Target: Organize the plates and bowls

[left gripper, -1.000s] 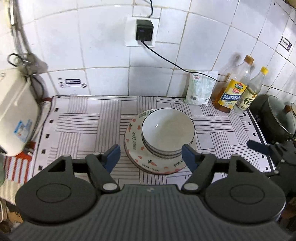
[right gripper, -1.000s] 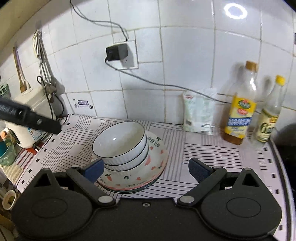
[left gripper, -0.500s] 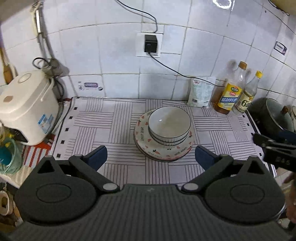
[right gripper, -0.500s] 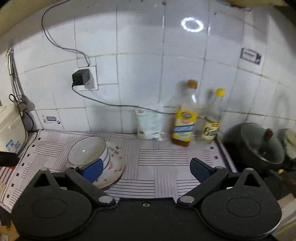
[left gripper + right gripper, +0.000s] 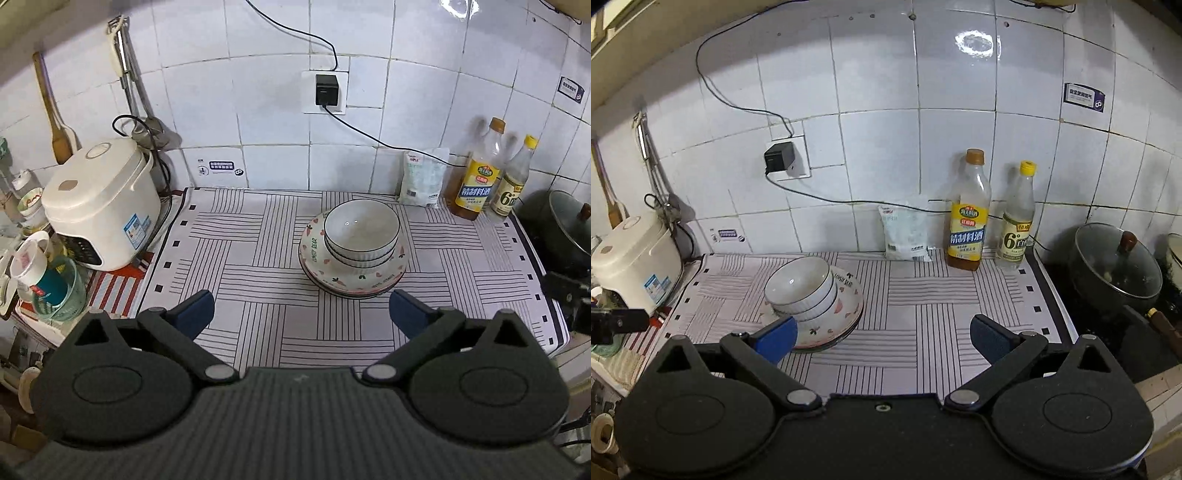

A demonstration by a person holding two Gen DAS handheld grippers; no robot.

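Observation:
White ribbed bowls (image 5: 362, 232) sit nested on a stack of patterned plates (image 5: 317, 251) on the striped mat (image 5: 240, 273). The same bowls (image 5: 799, 288) and plates (image 5: 846, 306) show in the right wrist view. My left gripper (image 5: 301, 314) is open and empty, held back above the mat's front part, apart from the stack. My right gripper (image 5: 882, 334) is open and empty, to the right of the stack and pulled back from it.
A white rice cooker (image 5: 99, 206) stands at the left with cups (image 5: 55, 284) in front. A salt bag (image 5: 421, 181), two bottles (image 5: 478, 173) and a lidded pot (image 5: 1115, 269) stand at the back right. A cable (image 5: 380, 142) runs along the tiled wall.
Both grippers have pulled back and up from the stack, the left one opening wider. The bowls and plates have stayed in place.

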